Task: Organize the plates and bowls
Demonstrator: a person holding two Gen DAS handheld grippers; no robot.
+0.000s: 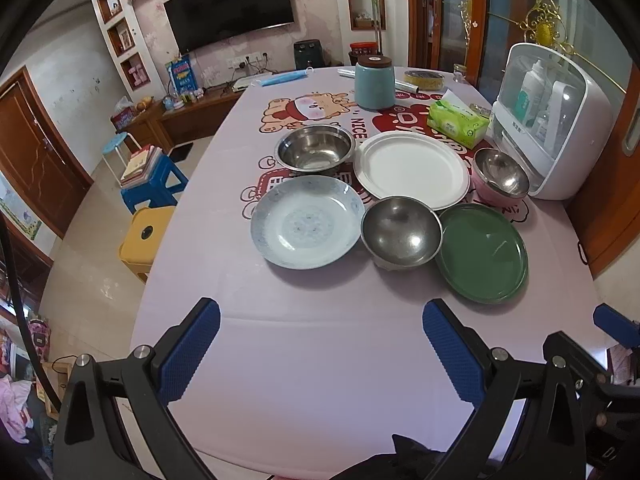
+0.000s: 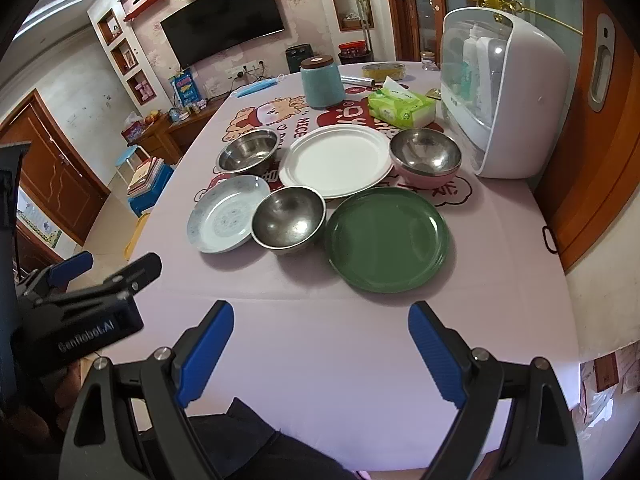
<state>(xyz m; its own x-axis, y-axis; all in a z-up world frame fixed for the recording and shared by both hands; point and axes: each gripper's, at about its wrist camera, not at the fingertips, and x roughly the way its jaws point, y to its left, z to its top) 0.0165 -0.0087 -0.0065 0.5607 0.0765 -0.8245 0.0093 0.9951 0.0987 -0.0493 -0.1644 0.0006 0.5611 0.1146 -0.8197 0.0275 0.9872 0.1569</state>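
Six dishes sit on the pink tablecloth. A light blue plate (image 1: 306,222) (image 2: 228,213), a steel bowl (image 1: 401,232) (image 2: 288,220) and a green plate (image 1: 482,252) (image 2: 386,238) form the near row. Behind them are a steel basin (image 1: 315,147) (image 2: 248,150), a white plate (image 1: 412,170) (image 2: 336,162) and a steel-lined pink bowl (image 1: 500,176) (image 2: 425,158). My left gripper (image 1: 321,350) is open and empty, above the table's near part. My right gripper (image 2: 321,350) is open and empty, just short of the green plate. The left gripper also shows in the right wrist view (image 2: 106,270).
A white dome-lidded rack (image 1: 552,120) (image 2: 504,92) stands at the right edge behind the pink bowl. A green tissue pack (image 1: 458,122) (image 2: 402,106) and a teal jar (image 1: 374,82) (image 2: 322,82) stand further back. Stools (image 1: 148,236) stand left of the table.
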